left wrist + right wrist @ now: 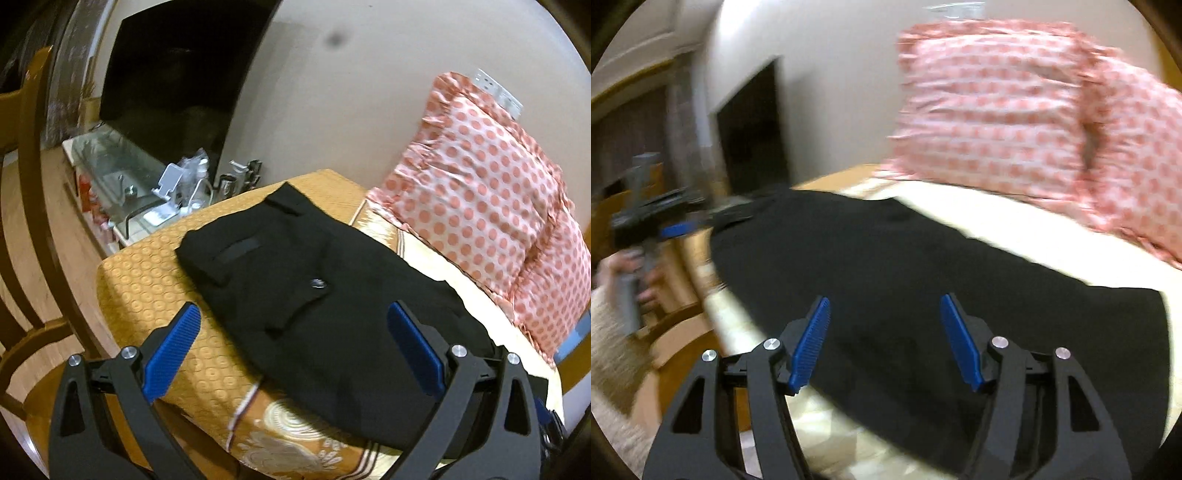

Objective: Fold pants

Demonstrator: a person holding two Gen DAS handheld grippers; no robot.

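Left wrist view: the black pants (325, 295) were seen laid flat on the bed (147, 280), on a gold patterned cover, with the waistband toward the far corner and a button (317, 283) visible near the middle. The left hand-held gripper (293, 349) was held wide open above the near part of the pants, nothing between its blue pads (173, 350); contact with the fabric could not be confirmed. A polka-dot pillow (476, 195) was propped against the wall just beside the pants, on their right. A glass-topped side table (110, 173) with small cluttered items was seen past the far end of the bed, with a dark screen (177, 74) behind it and a wooden chair (29, 258) at the left edge. In the right wrist view, which was motion-blurred, the right hand-held gripper (884, 341) was also seen open and empty, poised over the pants (923, 288), which were spread across the cream sheet (1015, 229). The left hand-held gripper (670, 229) was visible at far left in the person's hand (631, 269); its opening could not be judged from that view.
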